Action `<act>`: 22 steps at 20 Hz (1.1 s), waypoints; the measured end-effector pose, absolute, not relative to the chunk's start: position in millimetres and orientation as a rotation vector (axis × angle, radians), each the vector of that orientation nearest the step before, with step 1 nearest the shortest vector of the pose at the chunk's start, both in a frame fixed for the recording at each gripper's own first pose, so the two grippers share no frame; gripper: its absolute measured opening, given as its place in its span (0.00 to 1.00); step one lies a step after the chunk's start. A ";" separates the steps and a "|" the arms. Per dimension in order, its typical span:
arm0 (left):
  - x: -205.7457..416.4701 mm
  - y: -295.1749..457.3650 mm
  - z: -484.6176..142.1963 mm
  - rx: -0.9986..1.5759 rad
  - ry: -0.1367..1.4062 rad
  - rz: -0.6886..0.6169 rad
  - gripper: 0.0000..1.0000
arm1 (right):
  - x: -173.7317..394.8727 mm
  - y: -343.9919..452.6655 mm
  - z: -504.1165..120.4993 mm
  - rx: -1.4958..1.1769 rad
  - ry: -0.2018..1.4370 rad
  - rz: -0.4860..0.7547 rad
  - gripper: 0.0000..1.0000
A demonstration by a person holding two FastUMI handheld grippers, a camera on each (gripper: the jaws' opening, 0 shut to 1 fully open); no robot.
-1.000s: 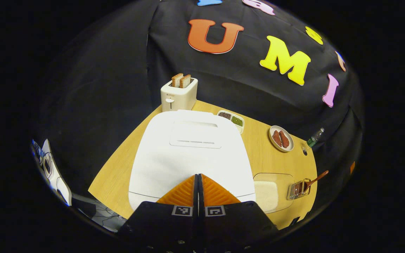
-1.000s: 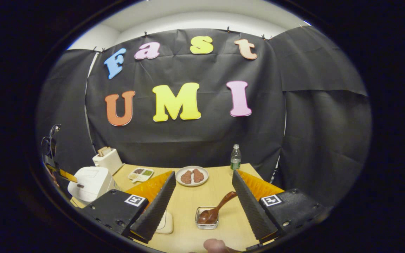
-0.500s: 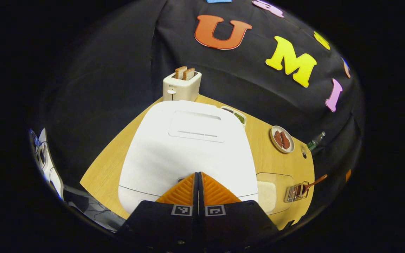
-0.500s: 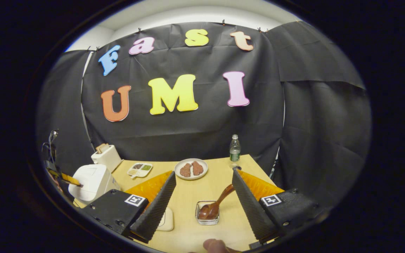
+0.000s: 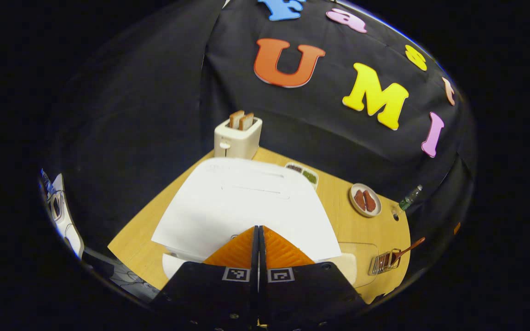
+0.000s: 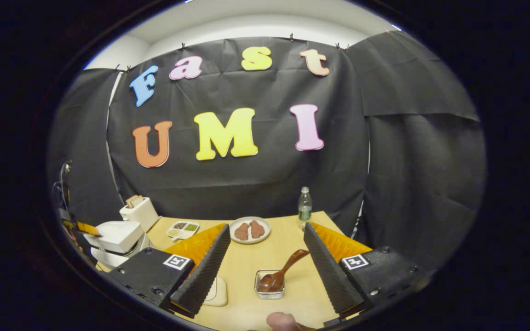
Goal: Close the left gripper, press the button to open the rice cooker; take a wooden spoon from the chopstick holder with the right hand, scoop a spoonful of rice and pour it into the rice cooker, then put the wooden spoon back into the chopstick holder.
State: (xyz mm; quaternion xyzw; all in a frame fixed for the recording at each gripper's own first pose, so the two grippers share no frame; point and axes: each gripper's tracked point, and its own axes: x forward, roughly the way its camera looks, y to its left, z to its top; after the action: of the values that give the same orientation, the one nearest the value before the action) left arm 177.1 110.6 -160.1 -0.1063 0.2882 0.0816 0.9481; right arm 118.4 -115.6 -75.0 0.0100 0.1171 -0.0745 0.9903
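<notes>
The white rice cooker (image 5: 242,202) fills the table's near left, its lid tilted up with a gap above the body. My left gripper (image 5: 259,227) is shut, tips at the cooker's front edge; the button is hidden under them. In the right gripper view the raised lid (image 6: 115,232) shows at the left. The wooden spoon (image 6: 283,273) leans in the small clear chopstick holder (image 6: 269,287), below and between the fingers of my open right gripper (image 6: 267,226). A clear box of rice (image 5: 361,262) lies between cooker and holder (image 5: 382,263).
A toaster (image 5: 238,136) with two slices stands at the back left. A divided dish (image 5: 304,174), a plate of meat (image 5: 365,201) and a water bottle (image 5: 410,197) line the table's far side. A thumb (image 6: 283,321) shows at the bottom edge.
The rice cooker's lid has sprung up from flat to tilted. My left gripper stays shut at the front edge. The right gripper has barely shifted above the holder.
</notes>
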 end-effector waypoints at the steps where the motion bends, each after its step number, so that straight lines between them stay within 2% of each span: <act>1: 185.7 112.2 -142.1 -0.203 0.515 0.169 0.01 | 115.6 -118.1 -68.5 0.006 0.217 -0.152 1.00; 4: 206.0 117.0 -101.1 -0.174 0.382 0.184 0.01 | 106.7 -129.9 -55.1 -0.023 0.182 -0.168 1.00; 6: 223.5 113.6 -83.4 -0.154 0.329 0.162 0.07 | 101.3 -136.3 -51.5 -0.025 0.178 -0.180 1.00; 7: 231.3 114.9 -77.8 -0.142 0.311 0.156 0.13 | 99.3 -139.1 -52.5 -0.030 0.183 -0.184 1.00; 10: 246.4 117.2 -50.1 -0.104 0.237 0.156 0.14 | 93.7 -148.4 -40.8 -0.055 0.170 -0.189 1.00; 13: 244.1 109.0 -21.2 -0.099 0.167 0.135 0.20 | 89.8 -154.6 -37.3 -0.064 0.161 -0.186 1.00; 16: 226.8 92.8 -2.7 -0.094 0.118 0.107 0.36 | 88.0 -152.7 -47.3 -0.041 0.187 -0.160 1.00; 17: 222.7 87.3 0.2 -0.086 0.109 0.099 0.49 | 87.3 -152.5 -49.6 -0.034 0.194 -0.155 1.00; 19: 211.7 80.3 3.9 -0.074 0.097 0.095 0.66 | 87.0 -150.5 -55.1 -0.025 0.209 -0.143 1.00; 20: 206.8 74.1 3.3 -0.069 0.093 0.093 0.68 | 87.1 -150.7 -58.8 -0.018 0.217 -0.137 1.00; 22: 195.8 68.5 5.5 -0.050 0.083 0.095 0.79 | 86.0 -152.7 -69.3 -0.001 0.241 -0.131 1.00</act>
State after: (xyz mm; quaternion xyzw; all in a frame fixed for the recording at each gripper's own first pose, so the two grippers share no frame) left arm 195.8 68.5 5.5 -0.0249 0.0416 0.0477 0.9977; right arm 86.0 -152.7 -69.3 -0.0006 0.1199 -0.0651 0.9906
